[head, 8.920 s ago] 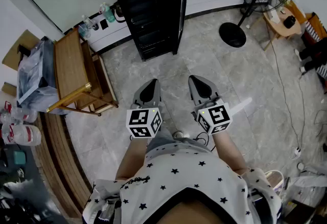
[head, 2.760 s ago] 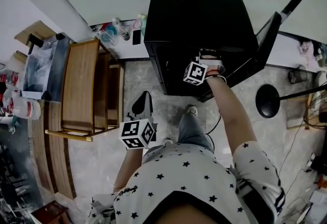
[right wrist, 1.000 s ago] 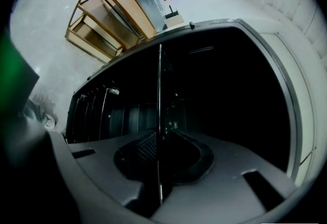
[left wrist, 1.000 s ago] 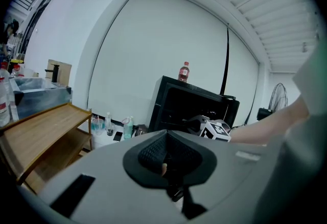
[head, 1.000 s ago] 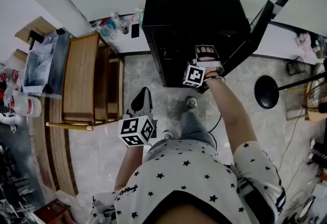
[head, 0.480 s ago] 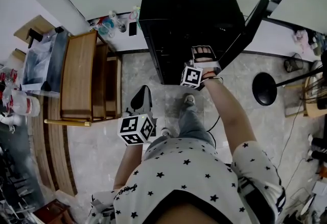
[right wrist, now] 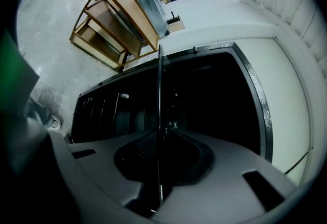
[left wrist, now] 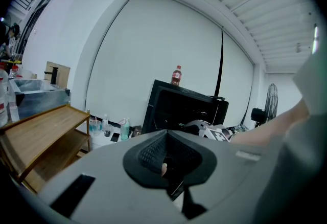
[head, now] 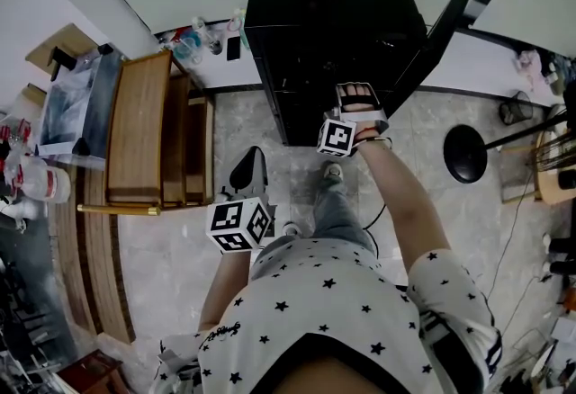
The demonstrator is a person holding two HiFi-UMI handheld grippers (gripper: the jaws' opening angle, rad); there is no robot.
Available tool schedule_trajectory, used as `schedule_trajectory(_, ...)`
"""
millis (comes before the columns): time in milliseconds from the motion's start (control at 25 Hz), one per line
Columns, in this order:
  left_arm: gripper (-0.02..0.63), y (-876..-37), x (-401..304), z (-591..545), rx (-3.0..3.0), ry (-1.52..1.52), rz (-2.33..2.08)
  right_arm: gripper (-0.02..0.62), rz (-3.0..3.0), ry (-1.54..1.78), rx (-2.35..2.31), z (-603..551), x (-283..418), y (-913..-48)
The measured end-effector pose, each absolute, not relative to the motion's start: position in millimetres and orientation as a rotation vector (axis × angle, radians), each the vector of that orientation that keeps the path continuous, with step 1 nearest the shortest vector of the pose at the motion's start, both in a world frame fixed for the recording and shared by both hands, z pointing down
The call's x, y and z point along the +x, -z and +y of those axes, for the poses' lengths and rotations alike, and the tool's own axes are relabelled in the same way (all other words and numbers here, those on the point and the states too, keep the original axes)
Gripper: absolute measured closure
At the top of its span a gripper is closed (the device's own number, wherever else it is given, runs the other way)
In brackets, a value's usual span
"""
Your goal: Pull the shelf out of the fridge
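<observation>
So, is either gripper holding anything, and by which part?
The right gripper grips the shelf by its front edge, at the fridge opening. The left gripper, shut, holds nothing.

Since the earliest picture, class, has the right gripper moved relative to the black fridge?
Yes. Once far short of the fridge, the right gripper has gone forward to its open front, jaws shut on the shelf.

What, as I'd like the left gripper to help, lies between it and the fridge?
Only bare tiled floor lies between the left gripper and the fridge, as the head view shows.
</observation>
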State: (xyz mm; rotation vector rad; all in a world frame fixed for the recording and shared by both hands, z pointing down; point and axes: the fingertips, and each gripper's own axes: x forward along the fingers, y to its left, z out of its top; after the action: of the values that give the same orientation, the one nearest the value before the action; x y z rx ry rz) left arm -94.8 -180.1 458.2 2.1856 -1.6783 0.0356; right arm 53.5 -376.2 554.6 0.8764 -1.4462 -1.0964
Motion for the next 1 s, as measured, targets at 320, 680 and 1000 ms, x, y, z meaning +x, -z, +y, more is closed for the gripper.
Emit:
schedule_trajectory(320,0.594,-455.3,-94.3,-170.4,2.199,-0.024,-1.675,0.552,-1.476,1.079,0.891,-356.9,53.0,-551.6)
schedule_trajectory(680,0.594,-451.8,-93.1,-163.8,2.225,-0.011,-1.663,0.552,-1.489,1.065,0.910,-337.4,53.1,-549.1)
schedule_trajectory(1000,0.594,-450.3,-92.6,-162.8,2.234,-0.006,-1.661,0.552,-1.498,1.055,0.912,-327.5,54.4,-551.3)
